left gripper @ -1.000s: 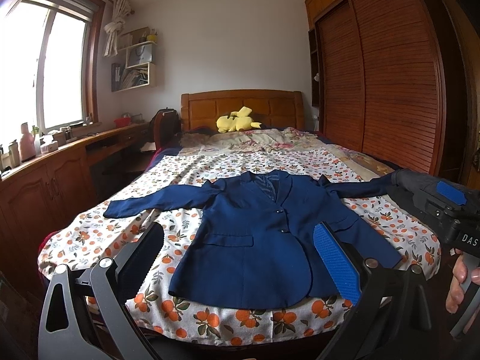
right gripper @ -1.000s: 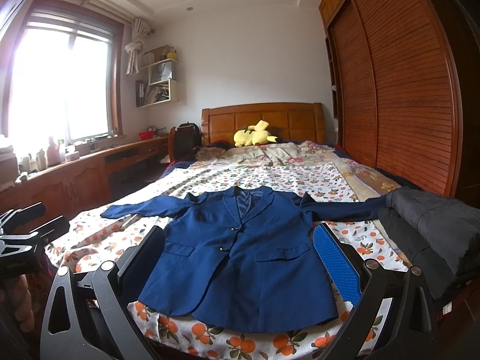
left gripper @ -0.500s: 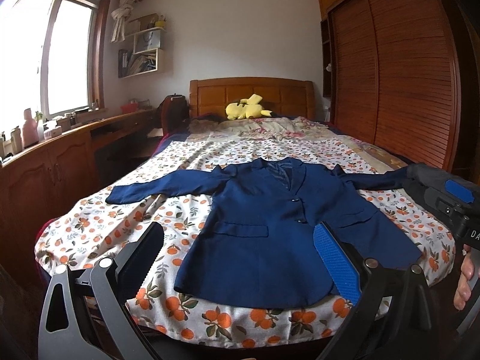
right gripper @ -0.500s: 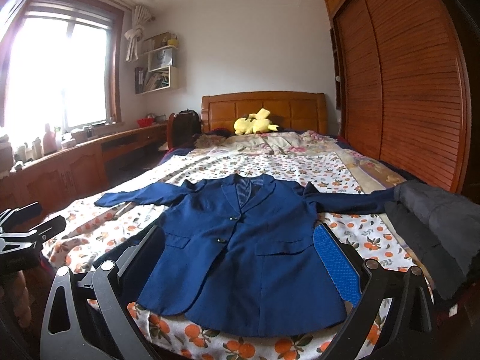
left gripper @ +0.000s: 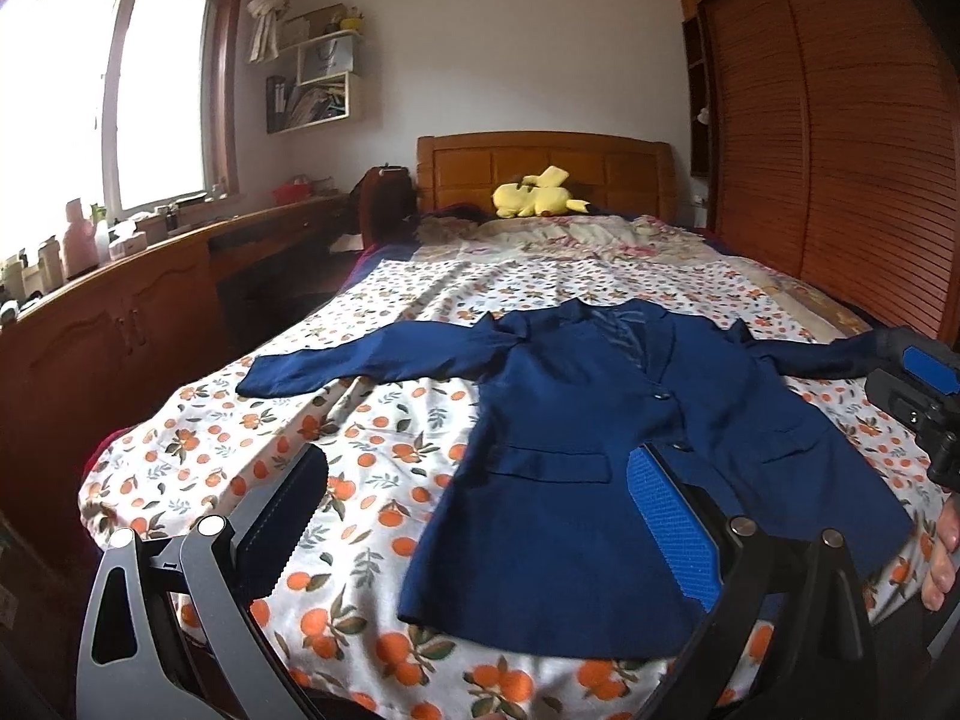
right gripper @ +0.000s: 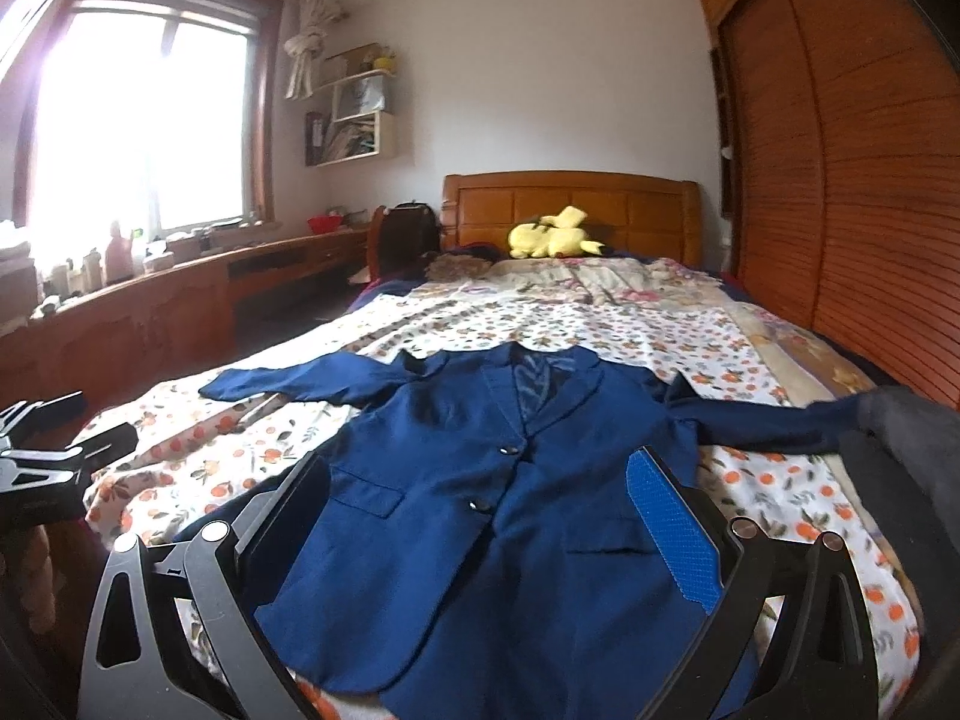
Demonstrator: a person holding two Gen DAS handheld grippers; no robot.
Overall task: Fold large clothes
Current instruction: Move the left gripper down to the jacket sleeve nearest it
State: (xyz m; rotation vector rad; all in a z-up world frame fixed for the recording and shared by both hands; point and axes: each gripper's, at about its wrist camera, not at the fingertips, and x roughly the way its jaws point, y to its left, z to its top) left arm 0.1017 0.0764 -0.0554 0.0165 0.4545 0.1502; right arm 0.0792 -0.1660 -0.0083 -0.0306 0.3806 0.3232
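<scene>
A navy blue blazer [left gripper: 576, 450] lies flat, front up and buttoned, on the orange-print bedsheet [left gripper: 360, 438], with both sleeves spread out sideways. My left gripper [left gripper: 474, 480] hangs open over the foot of the bed, above the blazer's lower left part, holding nothing. In the right wrist view the blazer [right gripper: 480, 510] fills the foreground and my right gripper [right gripper: 480, 486] is open above its lower half, also with nothing between its fingers. The right gripper's body [left gripper: 918, 396] shows at the right edge of the left wrist view, and the left gripper's body [right gripper: 42, 450] shows at the left edge of the right wrist view.
A dark grey garment [right gripper: 900, 468] lies on the bed's right side over the blazer's sleeve end. A yellow plush toy [left gripper: 534, 201] rests by the wooden headboard. A wooden desk [left gripper: 120, 312] runs along the left, a slatted wardrobe [left gripper: 840, 150] along the right.
Both grippers have moved forward and lower toward the blazer, which now looks larger in both views. Both stay open, and the blazer has not moved.
</scene>
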